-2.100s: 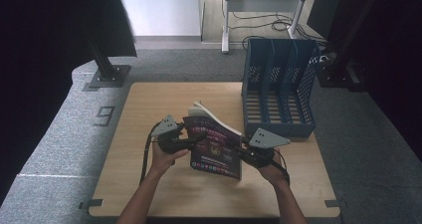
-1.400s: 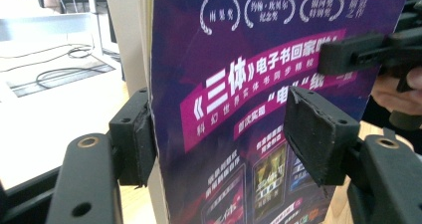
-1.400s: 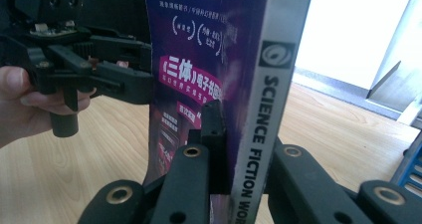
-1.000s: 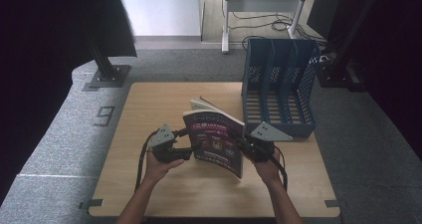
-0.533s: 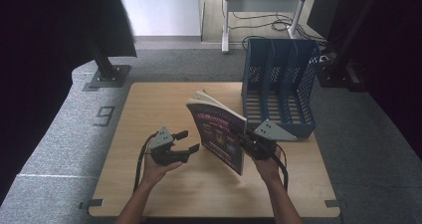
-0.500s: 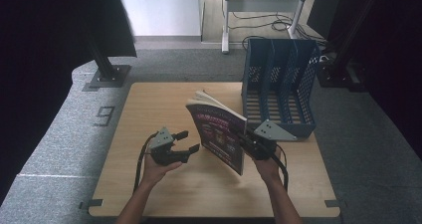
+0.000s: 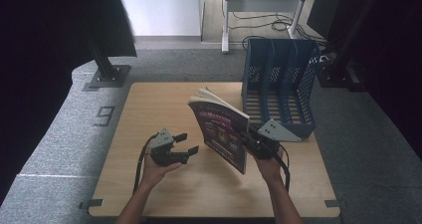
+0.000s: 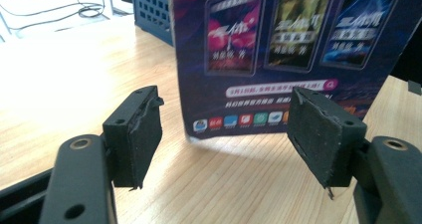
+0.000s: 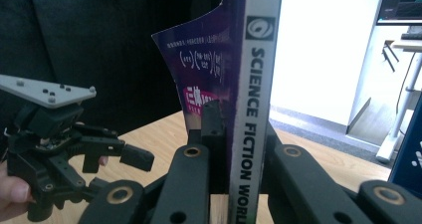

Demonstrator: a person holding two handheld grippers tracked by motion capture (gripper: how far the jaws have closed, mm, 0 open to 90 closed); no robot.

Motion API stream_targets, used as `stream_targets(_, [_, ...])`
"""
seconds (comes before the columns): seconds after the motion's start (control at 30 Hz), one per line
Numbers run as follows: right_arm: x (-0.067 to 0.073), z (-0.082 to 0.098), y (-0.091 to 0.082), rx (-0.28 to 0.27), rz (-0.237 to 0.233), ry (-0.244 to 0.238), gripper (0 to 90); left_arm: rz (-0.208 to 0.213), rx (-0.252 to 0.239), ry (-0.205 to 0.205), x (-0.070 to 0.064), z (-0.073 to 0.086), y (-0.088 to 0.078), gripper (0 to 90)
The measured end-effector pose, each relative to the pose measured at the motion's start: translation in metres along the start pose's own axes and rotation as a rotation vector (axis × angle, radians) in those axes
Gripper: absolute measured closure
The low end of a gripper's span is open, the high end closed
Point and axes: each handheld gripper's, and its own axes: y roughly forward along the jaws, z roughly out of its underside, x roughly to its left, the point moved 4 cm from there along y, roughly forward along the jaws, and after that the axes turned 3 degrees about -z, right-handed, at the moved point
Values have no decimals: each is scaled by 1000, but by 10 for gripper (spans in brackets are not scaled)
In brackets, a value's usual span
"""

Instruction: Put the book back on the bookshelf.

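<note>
A blue file rack [image 7: 281,92] stands at the far right of the worktop [image 7: 149,109], its slots open toward the person; what shows of them holds nothing. Just in front of the rack, the right claw [image 7: 249,137] is clamped on the spine edge of a magazine [image 7: 221,132], holding it upright with its lower edge at the worktop. In the right claw's view the spine [image 9: 251,104], lettered "SCIENCE FICTION WORLD", rises between the two closed jaws. The left claw [image 7: 186,147] sits near the magazine's cover, on the person's left, jaws spread wide and gripping nothing. In its own view the purple cover [image 8: 278,55] stands just beyond the parted pads [image 8: 144,129], apart from them.
</note>
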Motion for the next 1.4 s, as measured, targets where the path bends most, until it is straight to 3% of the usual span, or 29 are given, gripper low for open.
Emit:
stream_targets(0.77, [-10, -23, -9, -62, 42, 0, 819, -7, 72, -39, 5, 10, 5, 294])
stream_targets(1.4, [-24, -42, -16, -106, 84, 24, 819, -4, 84, -49, 6, 13, 5, 294])
